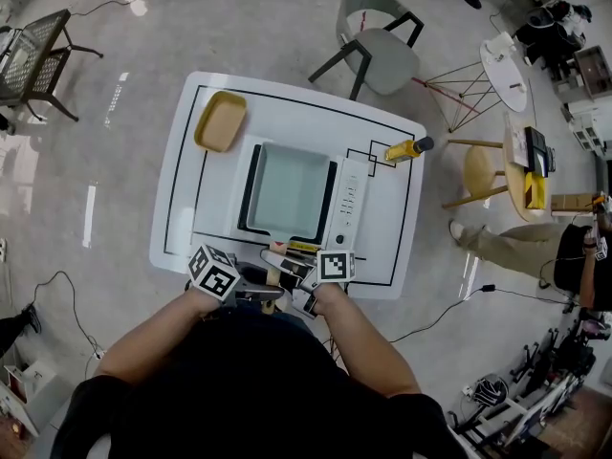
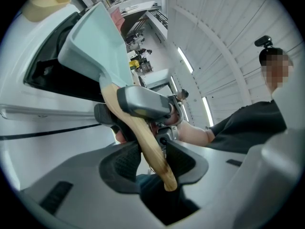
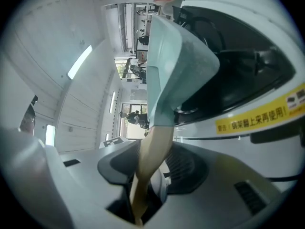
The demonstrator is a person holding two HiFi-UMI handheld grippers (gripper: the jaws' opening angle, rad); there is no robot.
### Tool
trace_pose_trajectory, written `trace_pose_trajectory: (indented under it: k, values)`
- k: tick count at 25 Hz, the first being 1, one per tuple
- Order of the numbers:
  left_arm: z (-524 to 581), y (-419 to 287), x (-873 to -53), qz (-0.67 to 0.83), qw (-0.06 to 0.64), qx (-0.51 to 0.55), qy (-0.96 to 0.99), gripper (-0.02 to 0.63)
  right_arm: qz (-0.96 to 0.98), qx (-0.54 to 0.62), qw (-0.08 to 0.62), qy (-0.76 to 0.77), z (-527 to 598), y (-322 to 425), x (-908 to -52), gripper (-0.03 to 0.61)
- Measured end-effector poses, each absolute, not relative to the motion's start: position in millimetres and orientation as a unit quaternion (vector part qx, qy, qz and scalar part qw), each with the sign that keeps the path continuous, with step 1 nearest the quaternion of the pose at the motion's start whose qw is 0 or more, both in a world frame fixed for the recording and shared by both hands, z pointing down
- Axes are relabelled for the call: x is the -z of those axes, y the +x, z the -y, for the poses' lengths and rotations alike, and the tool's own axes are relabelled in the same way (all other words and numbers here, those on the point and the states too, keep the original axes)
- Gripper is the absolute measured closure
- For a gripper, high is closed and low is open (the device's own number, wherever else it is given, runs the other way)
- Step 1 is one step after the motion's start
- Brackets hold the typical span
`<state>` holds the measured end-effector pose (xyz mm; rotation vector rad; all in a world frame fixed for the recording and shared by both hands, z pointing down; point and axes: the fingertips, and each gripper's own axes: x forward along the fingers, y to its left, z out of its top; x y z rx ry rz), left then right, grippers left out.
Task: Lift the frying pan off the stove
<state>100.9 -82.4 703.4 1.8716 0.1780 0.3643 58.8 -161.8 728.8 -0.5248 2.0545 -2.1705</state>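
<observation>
A square pale green frying pan (image 1: 287, 189) sits on the white stove (image 1: 351, 197) in the middle of the white table (image 1: 182, 189). Its wooden handle (image 2: 148, 144) points toward me over the table's front edge. My left gripper (image 2: 152, 160) is shut on the handle near its end. My right gripper (image 3: 152, 168) is shut on the same handle (image 3: 153, 149), from the other side and closer to the pan (image 3: 176, 66). In the head view the left gripper (image 1: 260, 293) and right gripper (image 1: 298, 273) meet at the stove's front edge. The pan (image 2: 97, 37) looks empty.
A yellow tray (image 1: 221, 120) lies at the table's far left corner, and a yellow-handled tool (image 1: 406, 149) lies right of the stove. A grey chair (image 1: 378, 41) stands behind the table. A person (image 1: 535, 242) stands at the right by wooden stools. Cables run across the floor.
</observation>
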Motion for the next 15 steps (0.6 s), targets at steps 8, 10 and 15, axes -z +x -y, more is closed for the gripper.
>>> trace_pose_trajectory:
  k: [8, 10, 15]
  values:
    - [79.7, 100.1, -699.7, -0.082, 0.575, -0.157, 0.799, 0.443, -0.668, 0.723, 0.063, -0.168, 159.0, 57.6, -724.9, 0.417]
    - [79.9, 100.5, -697.3, -0.082, 0.576, -0.153, 0.799, 0.443, -0.668, 0.723, 0.065, -0.166, 159.0, 57.9, -723.0, 0.417]
    - [77.3, 103.0, -695.2, -0.085, 0.574, -0.151, 0.8, 0.44, -0.665, 0.725, 0.07, -0.163, 156.4, 60.4, -721.8, 0.417]
